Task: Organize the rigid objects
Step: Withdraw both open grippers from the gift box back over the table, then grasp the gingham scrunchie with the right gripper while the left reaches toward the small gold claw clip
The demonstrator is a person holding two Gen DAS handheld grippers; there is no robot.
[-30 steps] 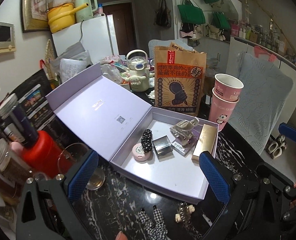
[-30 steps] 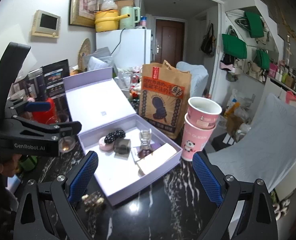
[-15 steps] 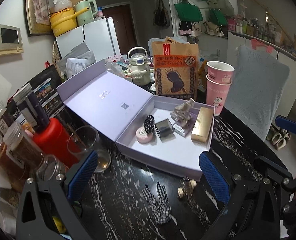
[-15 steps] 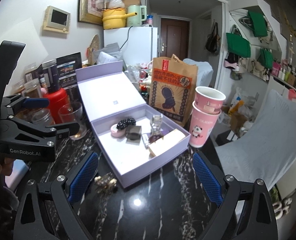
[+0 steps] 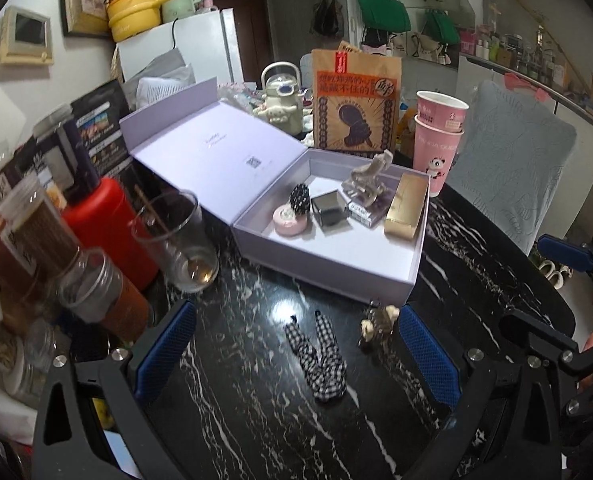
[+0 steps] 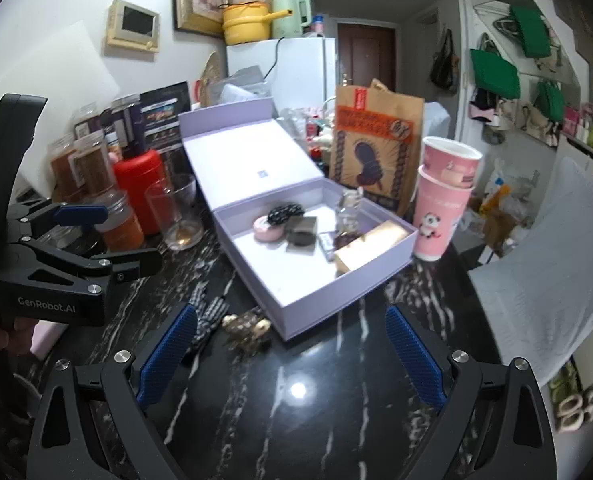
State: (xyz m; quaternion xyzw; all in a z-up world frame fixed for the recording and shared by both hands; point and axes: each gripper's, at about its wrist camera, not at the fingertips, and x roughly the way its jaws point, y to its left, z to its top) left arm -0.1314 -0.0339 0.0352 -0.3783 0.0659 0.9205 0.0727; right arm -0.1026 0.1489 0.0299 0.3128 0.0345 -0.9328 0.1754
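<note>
An open lilac box (image 5: 324, 276) (image 6: 336, 300) sits mid-table with its lid flat behind it. Inside lie a pink round tin (image 5: 290, 219), a black dotted clip (image 5: 299, 199), a grey square case (image 5: 328, 213), a clear claw clip (image 5: 366, 182) and a gold box (image 5: 405, 208). On the black marble in front of it lie a checkered bow (image 5: 322, 356) (image 6: 206, 320) and a small brown hair clip (image 5: 378, 322) (image 6: 246, 326). My left gripper (image 5: 296, 360) hangs open over the bow. My right gripper (image 6: 288, 356) is open, just right of the brown clip.
Jars (image 5: 20, 224), a red bottle (image 5: 104, 228) and a drinking glass (image 5: 176, 240) crowd the left edge. Behind the box stand a brown paper bag (image 5: 354, 108), stacked pink cups (image 5: 438, 136) and a teapot (image 5: 280, 98). A grey chair back (image 5: 512, 160) is at right.
Both grippers have pulled back and down from the box. The checkered bow and brown clip, earlier at the bottom edge, now lie between or near the open fingers.
</note>
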